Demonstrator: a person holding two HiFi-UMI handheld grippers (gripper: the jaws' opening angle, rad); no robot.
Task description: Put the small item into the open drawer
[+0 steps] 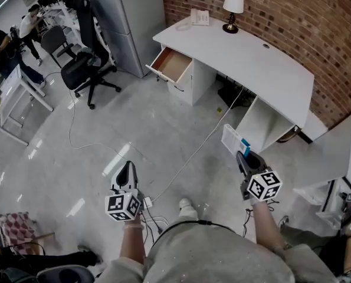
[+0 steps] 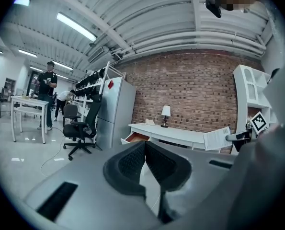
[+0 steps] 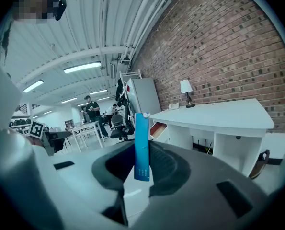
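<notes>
**Left gripper** [image 1: 127, 168]: It sits low, left of centre in the head view. The left forearm [image 1: 131, 246] reaches straight forward from the body, and the jaws point away from the person over the grey polished floor [image 1: 134, 122]. In the left gripper view the jaws meet at their tips with nothing between them.

**Right gripper** [image 1: 241, 157]: It sits at lower right of centre. The right forearm [image 1: 268, 226] reaches forward and angles slightly inward, with the marker cube [image 1: 263, 186] just above the wrist. The jaws are clamped on the flat blue-and-white box [image 1: 234, 140], which projects beyond the jaw tips toward the upper left. In the right gripper view the box [image 3: 142, 143] stands upright and edge-on between the pads. It appears to be a thin carton, but its print is too small to read.

**Open wood-lined drawer** [image 1: 174, 65]: It is pulled out at the left end of the white curved desk [image 1: 252, 58], at upper centre of the head view and well apart from both grippers. A white-shaded table lamp [image 1: 233, 7] stands on the desk by the red brick wall [image 1: 293, 10]. A black office chair [image 1: 87, 63] stands at upper left.
</notes>
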